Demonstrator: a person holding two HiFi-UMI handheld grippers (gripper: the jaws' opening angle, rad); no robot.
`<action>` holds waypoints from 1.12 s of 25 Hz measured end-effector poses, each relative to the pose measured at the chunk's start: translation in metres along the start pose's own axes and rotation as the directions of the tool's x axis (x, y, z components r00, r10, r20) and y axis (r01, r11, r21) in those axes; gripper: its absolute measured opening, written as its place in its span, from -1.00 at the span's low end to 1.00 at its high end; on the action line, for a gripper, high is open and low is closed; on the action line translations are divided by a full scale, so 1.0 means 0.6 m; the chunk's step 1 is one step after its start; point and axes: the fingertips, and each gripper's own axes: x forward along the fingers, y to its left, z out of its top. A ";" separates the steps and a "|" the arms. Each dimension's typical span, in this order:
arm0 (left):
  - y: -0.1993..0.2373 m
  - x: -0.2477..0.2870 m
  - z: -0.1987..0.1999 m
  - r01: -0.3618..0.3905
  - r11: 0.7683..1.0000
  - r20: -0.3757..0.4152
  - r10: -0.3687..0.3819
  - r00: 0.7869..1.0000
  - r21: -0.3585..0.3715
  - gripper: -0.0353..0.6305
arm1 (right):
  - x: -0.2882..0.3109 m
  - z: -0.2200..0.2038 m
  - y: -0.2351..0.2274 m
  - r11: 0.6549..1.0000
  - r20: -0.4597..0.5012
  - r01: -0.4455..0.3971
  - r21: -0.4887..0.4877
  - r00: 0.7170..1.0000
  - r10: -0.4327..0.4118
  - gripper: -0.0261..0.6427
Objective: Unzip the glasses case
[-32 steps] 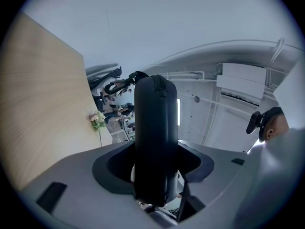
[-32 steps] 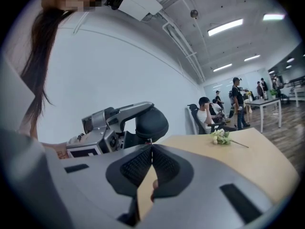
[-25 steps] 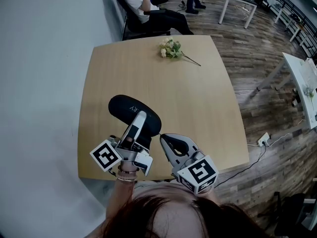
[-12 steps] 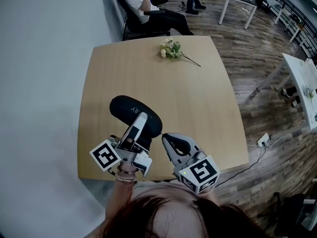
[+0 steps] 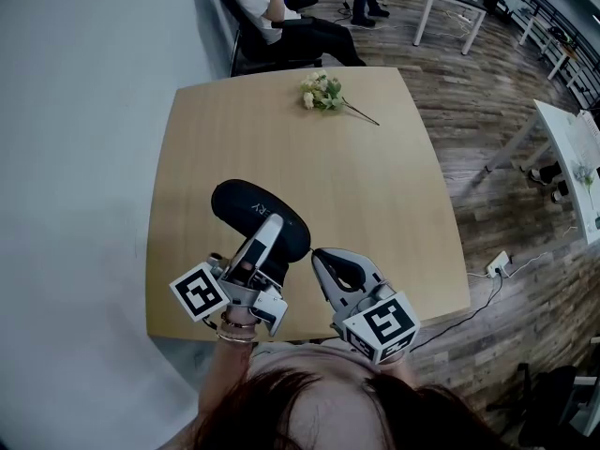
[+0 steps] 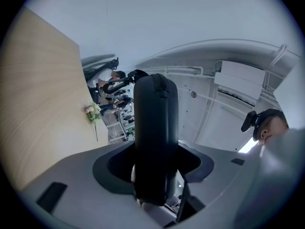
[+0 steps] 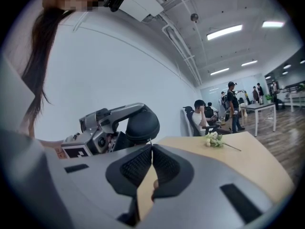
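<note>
Case point(image 5: 251, 204) over table point(image 5: 375, 186), clamped edge-on in left gripper point(image 5: 270, 228). Probably light, stiff shell, slick fabric: hold body, pull zip tab. Right gripper point(image 5: 319, 254) jaws together, just beside case end; tab pinched or not, unclear.

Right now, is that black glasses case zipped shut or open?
Zipped shut, it seems: the glasses case, clamped in the left gripper, shows both halves meeting along its zipper line, no gap.

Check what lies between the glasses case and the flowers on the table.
Nothing does. Only bare tabletop stretches between the glasses case and the flowers, which shows plainly in the head view.
</note>
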 end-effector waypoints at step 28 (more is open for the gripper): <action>-0.014 0.004 -0.030 0.031 0.996 -0.103 -0.023 0.994 0.080 -0.15 | -0.009 -0.002 -0.021 0.999 0.003 0.033 -0.011 0.999 -0.033 -0.87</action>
